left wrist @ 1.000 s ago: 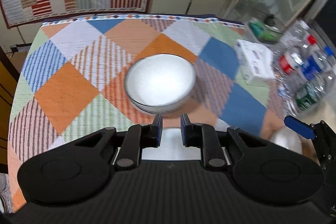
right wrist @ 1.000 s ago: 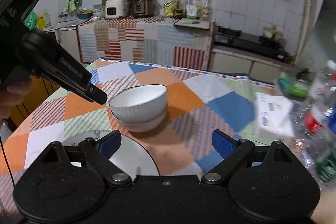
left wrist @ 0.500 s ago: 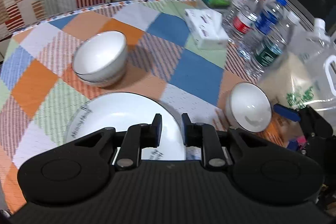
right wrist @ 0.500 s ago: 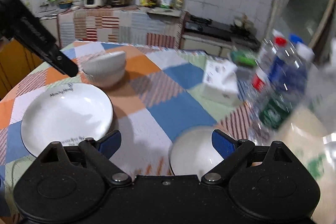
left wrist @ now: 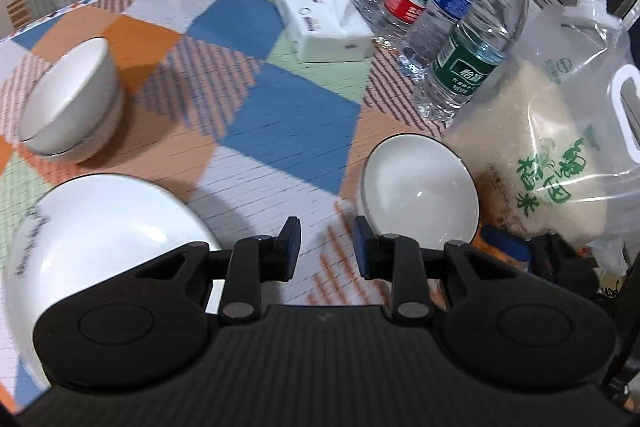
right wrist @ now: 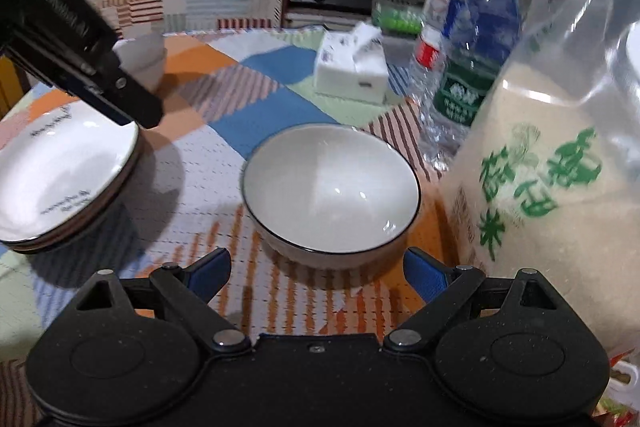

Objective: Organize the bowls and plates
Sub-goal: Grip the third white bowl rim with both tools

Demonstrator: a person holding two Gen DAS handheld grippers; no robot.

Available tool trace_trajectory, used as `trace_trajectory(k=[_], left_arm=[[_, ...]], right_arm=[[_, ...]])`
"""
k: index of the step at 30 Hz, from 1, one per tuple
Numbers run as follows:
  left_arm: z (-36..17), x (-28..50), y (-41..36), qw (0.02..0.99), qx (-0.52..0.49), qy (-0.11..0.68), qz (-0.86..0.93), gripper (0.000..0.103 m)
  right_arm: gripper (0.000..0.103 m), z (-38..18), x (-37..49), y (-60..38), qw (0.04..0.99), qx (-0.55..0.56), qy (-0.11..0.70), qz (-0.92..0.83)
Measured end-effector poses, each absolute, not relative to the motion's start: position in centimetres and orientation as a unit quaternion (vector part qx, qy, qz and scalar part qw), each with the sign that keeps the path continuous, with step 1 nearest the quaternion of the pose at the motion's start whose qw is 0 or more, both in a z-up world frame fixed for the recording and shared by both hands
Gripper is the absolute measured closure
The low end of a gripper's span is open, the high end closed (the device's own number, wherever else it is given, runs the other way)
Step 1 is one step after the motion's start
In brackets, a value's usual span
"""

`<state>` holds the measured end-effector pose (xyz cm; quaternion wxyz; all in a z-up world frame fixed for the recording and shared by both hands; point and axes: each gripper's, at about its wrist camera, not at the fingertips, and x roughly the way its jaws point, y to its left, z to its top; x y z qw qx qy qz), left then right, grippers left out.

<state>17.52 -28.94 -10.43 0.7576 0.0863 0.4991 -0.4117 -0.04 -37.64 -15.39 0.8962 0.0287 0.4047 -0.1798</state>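
A single white bowl with a dark rim (right wrist: 331,187) stands on the checked tablecloth right in front of my right gripper (right wrist: 318,271), which is wide open and empty, its blue pads on either side of the bowl's near edge. The same bowl (left wrist: 420,189) lies just right of my left gripper (left wrist: 325,247), which is a little open, empty and above the cloth. Two stacked white bowls (left wrist: 70,107) stand at the far left. A stack of white plates (left wrist: 96,243) lies at the near left, also in the right wrist view (right wrist: 60,183).
A large clear bag of rice (right wrist: 552,167) stands close on the bowl's right. Several water bottles (left wrist: 464,31) and a white tissue box (left wrist: 324,19) stand behind it. The left gripper's body (right wrist: 68,39) hangs over the plates.
Both views have swung right, from the stacked bowls to the single bowl. My right gripper has come close to that bowl. My left gripper's jaws have opened slightly.
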Motion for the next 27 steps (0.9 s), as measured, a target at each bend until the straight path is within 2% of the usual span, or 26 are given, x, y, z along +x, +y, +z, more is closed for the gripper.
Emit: trace_trajectory(k=[2,4,10,17,19,21,27], left_arm=[[-11.5,17.4,-30.0,0.754,0.077,0.500,-0.419,0.075],[-12.5,17.3,-31.0,0.743,0.077,0.512,-0.423,0.065],[-14.9,17.0,-32.7,0.736,0.066,0.523,-0.424,0.064],[-17.4,18.1,-33.6,0.742,0.035,0.528,-0.412,0.068],[-17.8,18.4,-33.7,0.743,0.036,0.530,-0.407,0.075],[-17.9,18.5,-33.7,0.741,0.035,0.527,-0.414,0.087],[-17.0,18.0,-33.0,0.749,0.061,0.504,-0.425,0.088]], right_arm=[[0.008,-16.4,0.4,-38.8,0.894,0.050,0.403,-0.189],[0.008,-17.2,0.9,-39.5,0.892,0.060,0.403,-0.194],[0.007,-18.7,3.1,-38.7,0.892,-0.005,0.410,-0.190],[0.003,-19.8,4.3,-39.4,0.901,0.006,0.392,-0.187],[0.003,-19.9,4.7,-39.7,0.903,0.018,0.385,-0.191],[0.003,-19.9,5.0,-39.9,0.904,0.027,0.381,-0.192],[0.004,-20.0,5.2,-39.3,0.907,0.036,0.374,-0.188]])
